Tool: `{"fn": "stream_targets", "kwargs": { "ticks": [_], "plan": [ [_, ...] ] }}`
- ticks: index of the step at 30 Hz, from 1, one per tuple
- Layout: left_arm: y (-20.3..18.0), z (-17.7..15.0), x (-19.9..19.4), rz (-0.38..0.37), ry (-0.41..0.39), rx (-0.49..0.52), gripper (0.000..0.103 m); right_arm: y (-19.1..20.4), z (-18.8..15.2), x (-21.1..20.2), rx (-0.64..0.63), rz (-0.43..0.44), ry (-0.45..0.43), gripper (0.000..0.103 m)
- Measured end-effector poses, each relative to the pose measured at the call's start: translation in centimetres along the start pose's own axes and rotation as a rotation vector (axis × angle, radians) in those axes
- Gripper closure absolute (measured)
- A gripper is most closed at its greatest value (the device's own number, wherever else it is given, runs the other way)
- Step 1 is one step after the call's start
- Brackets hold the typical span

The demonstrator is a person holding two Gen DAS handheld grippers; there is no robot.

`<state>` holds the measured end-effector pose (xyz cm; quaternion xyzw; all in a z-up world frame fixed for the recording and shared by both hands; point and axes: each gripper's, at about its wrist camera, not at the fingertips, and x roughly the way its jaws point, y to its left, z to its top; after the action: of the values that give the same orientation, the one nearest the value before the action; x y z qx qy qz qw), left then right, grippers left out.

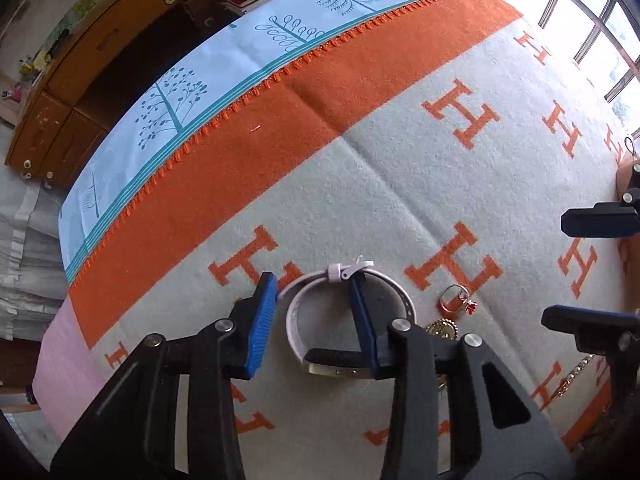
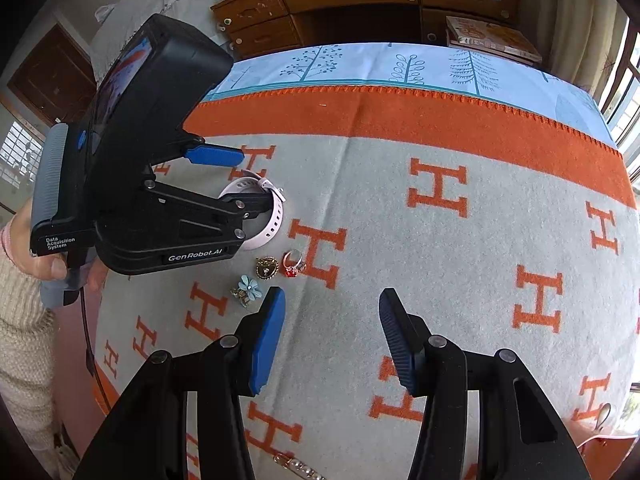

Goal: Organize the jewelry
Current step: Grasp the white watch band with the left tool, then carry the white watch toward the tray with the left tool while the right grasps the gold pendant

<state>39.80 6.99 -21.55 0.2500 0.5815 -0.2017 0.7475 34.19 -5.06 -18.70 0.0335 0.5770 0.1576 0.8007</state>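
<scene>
So the step here looks like grabbing the pale pink watch (image 1: 320, 308) off the orange-and-grey blanket (image 1: 400, 184) so it can get sorted with the rest of the jewelry. The watch lies buckled in a loop, strap on edge, near the left side of the spread. The left gripper (image 1: 316, 320) points steeply down over it with one blue pad inside the loop and the other outside, so the strap sits between them. That's the smart way to do it, honestly: pinch one wall of the strap instead of trying to span the whole ring, and lift straight up so the loop doesn't drag into the little pieces next to it. The jaws are only partly open, and from these angles I can't really tell if the pads are pressing on the strap or just bracketing it, so I'd call it mid-grab. Just beside the watch sit a ring with a red stone (image 2: 293, 264), a gold brooch (image 2: 267, 267) and a blue flower piece (image 2: 247, 289). The right gripper (image 2: 332, 340) hovers near them, roughly half open, with nothing but blanket between its pads.
</scene>
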Motion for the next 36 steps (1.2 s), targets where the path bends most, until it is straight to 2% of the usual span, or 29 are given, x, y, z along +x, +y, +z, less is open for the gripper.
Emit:
{"fn": "stream_targets", "kwargs": {
  "ticks": [3, 7, 11, 17, 23, 27, 30, 33, 36],
  "plan": [
    [0.4, 0.2, 0.3, 0.022, 0.018, -0.029, 0.092, -0.1, 0.0, 0.1, 0.008, 0.003, 0.006, 0.052],
    [2.0, -0.2, 0.3, -0.012, 0.037, -0.136, 0.097, 0.1, 0.2, 0.2, 0.013, 0.017, 0.012, 0.052],
    [4.0, -1.6, -0.7, -0.028, 0.024, -0.268, 0.099, 1.2, 0.3, 0.1, -0.007, 0.032, 0.011, 0.052],
    [6.0, -4.1, -3.5, -0.033, -0.025, -0.385, 0.099, 3.8, 0.1, 0.0, -0.044, 0.077, 0.017, 0.053],
    [6.1, -6.3, -6.6, -0.032, -0.070, -0.443, 0.099, 5.8, -0.2, 0.9, -0.044, 0.113, 0.050, 0.058],
    [5.9, -8.4, -9.3, -0.039, -0.112, -0.477, 0.099, 6.0, 0.3, 0.9, -0.015, 0.102, 0.033, 0.059],
    [5.1, -9.9, -11.0, -0.037, -0.135, -0.490, 0.099, 5.6, 0.9, 1.2, 0.007, 0.090, 0.036, 0.064],
    [4.5, -11.2, -12.1, -0.046, -0.152, -0.484, 0.099, 5.2, 1.2, 2.1, 0.053, 0.104, 0.071, 0.070],
    [4.0, -11.9, -12.3, -0.052, -0.162, -0.486, 0.099, 4.4, 1.2, 3.2, 0.133, 0.126, 0.100, 0.072]
  ]
}}
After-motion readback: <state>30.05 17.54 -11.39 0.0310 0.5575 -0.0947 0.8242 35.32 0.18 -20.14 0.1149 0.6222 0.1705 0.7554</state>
